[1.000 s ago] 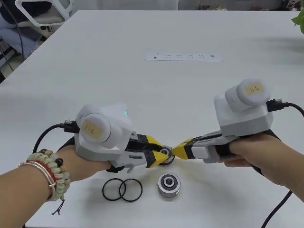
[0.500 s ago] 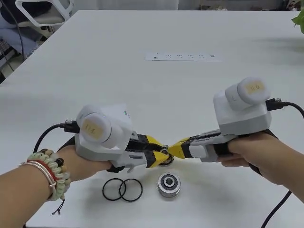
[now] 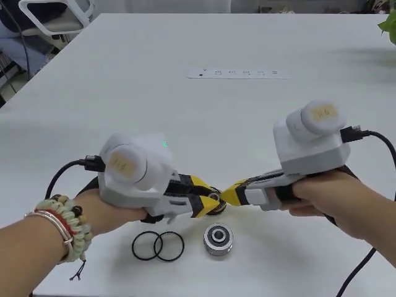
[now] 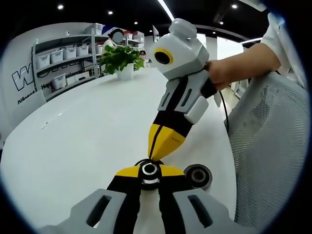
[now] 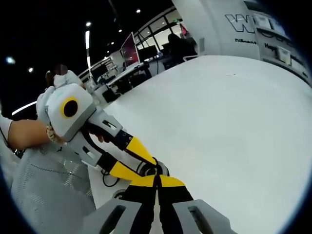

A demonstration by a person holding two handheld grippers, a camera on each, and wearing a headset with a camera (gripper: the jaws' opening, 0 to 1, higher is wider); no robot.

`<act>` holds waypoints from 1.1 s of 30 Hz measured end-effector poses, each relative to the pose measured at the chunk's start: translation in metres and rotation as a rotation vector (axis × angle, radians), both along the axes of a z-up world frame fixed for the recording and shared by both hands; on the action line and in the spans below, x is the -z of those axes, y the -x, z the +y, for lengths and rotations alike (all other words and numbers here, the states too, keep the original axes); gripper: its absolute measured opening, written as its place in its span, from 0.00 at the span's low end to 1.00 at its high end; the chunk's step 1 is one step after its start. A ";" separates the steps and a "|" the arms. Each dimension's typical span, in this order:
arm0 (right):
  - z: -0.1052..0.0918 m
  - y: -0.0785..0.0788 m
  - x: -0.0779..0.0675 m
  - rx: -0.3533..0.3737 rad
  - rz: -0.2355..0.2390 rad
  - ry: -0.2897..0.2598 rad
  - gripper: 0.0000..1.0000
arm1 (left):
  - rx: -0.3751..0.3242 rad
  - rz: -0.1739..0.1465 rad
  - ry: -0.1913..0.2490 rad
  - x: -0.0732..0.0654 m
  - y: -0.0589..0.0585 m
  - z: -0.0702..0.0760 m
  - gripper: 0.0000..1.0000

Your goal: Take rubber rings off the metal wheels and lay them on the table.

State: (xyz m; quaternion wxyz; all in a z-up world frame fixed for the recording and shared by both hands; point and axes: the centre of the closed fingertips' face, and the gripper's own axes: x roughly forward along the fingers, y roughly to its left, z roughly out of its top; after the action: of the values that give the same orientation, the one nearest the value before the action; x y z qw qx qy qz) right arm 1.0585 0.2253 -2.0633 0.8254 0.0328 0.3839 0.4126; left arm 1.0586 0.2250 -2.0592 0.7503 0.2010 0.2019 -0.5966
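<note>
My left gripper is shut on a small metal wheel held a little above the white table. In the left gripper view the wheel sits between the yellow jaws, its black rubber ring bulging up at the top. My right gripper comes in from the right, its jaws shut, and its tip pinches that ring. A second wheel stands on the table just below. Two loose rubber rings lie overlapping to its left.
A white power strip lies at the far middle of the table. An office chair stands off the far left corner. Cables trail from both grippers. A potted plant stands at the table's far end.
The right gripper has moved slightly left until its tip meets the wheel in the left gripper. The wheel and rings on the table have not moved.
</note>
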 end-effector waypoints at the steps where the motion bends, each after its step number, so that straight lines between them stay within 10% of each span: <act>1: 0.001 0.001 -0.001 0.000 0.000 0.000 0.00 | 0.005 -0.007 -0.007 0.000 0.000 0.000 0.08; 19: -0.002 -0.003 -0.013 0.012 -0.034 -0.001 0.00 | 0.113 -0.018 0.006 -0.044 0.020 0.002 0.30; 33: 0.001 -0.007 -0.036 0.013 -0.086 -0.036 0.00 | 0.071 -0.039 -0.010 -0.096 0.034 0.040 0.57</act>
State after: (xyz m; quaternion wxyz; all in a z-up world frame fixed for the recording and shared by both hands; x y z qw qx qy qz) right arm 1.0656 0.2266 -2.0278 0.8431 0.0323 0.3405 0.4150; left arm 1.0249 0.2652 -1.9633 0.7312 0.2235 0.1832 -0.6179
